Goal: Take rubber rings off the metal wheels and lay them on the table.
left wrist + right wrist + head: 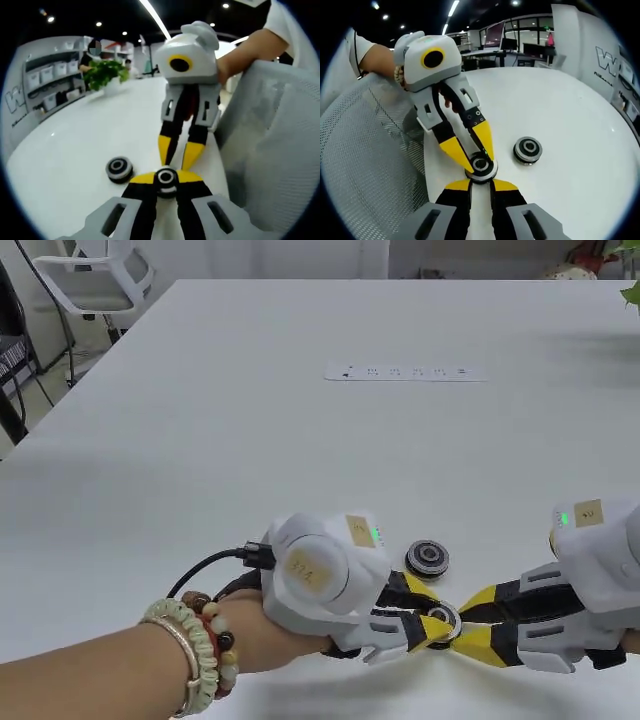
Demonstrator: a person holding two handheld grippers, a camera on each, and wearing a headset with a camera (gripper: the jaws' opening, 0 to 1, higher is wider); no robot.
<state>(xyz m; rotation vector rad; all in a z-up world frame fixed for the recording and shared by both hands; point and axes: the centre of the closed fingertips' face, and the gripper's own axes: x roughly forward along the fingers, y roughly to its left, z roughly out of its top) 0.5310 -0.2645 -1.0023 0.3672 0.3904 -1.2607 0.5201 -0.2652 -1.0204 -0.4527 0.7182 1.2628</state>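
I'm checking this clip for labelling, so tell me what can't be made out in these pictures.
Held wheel, left gripper view: the left gripper jaws cover its rim.
Right gripper, right gripper view: tips meet the wheel's edge; pinching or just touching, unclear.
White strip, head view: markings too small to read.
Right gripper's body, head view: cut by the right edge.

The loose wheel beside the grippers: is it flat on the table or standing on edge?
Flat. The loose wheel lies on the white table, its round face and hub turned upward in all three views.
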